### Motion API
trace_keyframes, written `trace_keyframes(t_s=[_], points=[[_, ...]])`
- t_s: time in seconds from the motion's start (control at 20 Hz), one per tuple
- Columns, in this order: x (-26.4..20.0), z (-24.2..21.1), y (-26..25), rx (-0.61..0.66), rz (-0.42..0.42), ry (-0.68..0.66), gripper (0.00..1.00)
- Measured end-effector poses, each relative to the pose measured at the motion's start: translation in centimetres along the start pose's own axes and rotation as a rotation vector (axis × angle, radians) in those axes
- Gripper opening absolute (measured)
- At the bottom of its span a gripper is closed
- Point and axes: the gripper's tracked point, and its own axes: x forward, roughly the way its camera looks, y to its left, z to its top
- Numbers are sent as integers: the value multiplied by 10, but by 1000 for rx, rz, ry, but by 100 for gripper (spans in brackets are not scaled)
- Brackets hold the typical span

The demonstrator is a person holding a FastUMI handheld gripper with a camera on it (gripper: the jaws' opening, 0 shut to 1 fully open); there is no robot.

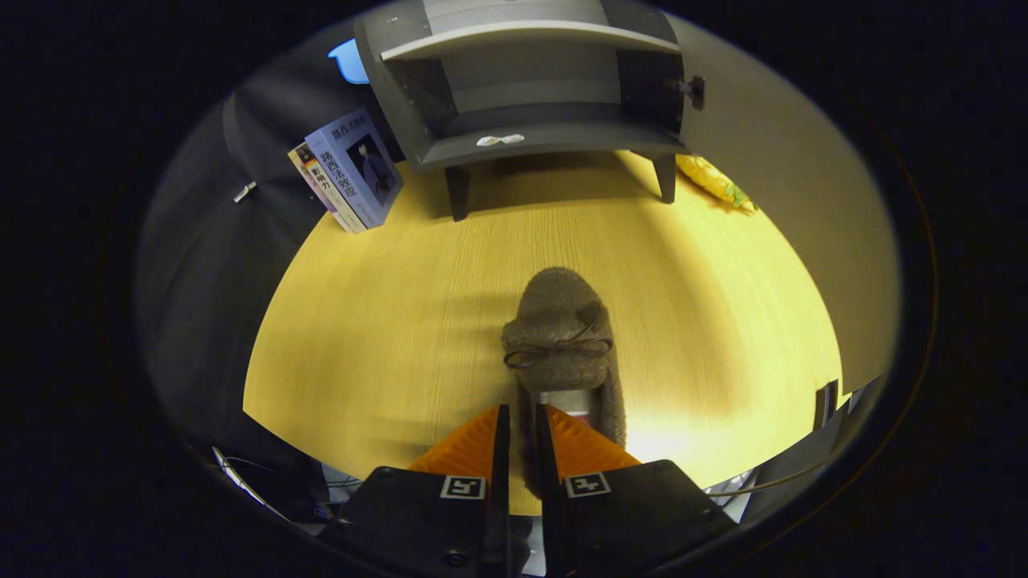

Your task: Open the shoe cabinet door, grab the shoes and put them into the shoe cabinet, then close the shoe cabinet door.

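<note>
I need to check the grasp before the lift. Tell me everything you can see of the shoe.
The shoe is a brown, fuzzy-looking slipper with a thin bow across its top. It lies flat on the wooden table, toe pointing toward the open shoe cabinet. The gripper is closed narrowly around one side wall near the heel.

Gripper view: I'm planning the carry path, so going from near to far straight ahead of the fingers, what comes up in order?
Gripper, its fingers clamped on the heel wall of the fuzzy brown shoe → bare wooden tabletop → open grey shoe cabinet.
</note>
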Motion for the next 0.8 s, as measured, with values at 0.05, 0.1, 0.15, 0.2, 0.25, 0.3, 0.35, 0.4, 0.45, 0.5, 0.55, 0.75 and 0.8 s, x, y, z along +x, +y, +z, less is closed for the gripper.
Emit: trace_keyframes(t_s=[0.05, 0.1, 0.15, 0.2, 0.25, 0.3, 0.35, 0.4, 0.45, 0.5, 0.55, 0.75, 0.8], points=[[6, -3, 0, 5, -4, 9, 21], [11, -4, -1, 9, -10, 13, 21], [16, -4, -2, 14, -14, 15, 21], [21, -6, -3, 19, -21, 21, 21], [25, -7, -4, 21, -25, 27, 21], [31, -7, -5, 22, -29, 34, 21], [36, -8, -6, 23, -30, 41, 21], [40, -8, -6, 28, -26, 43, 21], [44, -6, -5, 35, -21, 37, 21], [47, -2, -4, 38, -18, 25, 21], [49, 1, -3, 37, -12, 9, 21], [59, 14, -4, 29, -6, -64, 21], [62, 17, -6, 31, -12, -85, 21]])
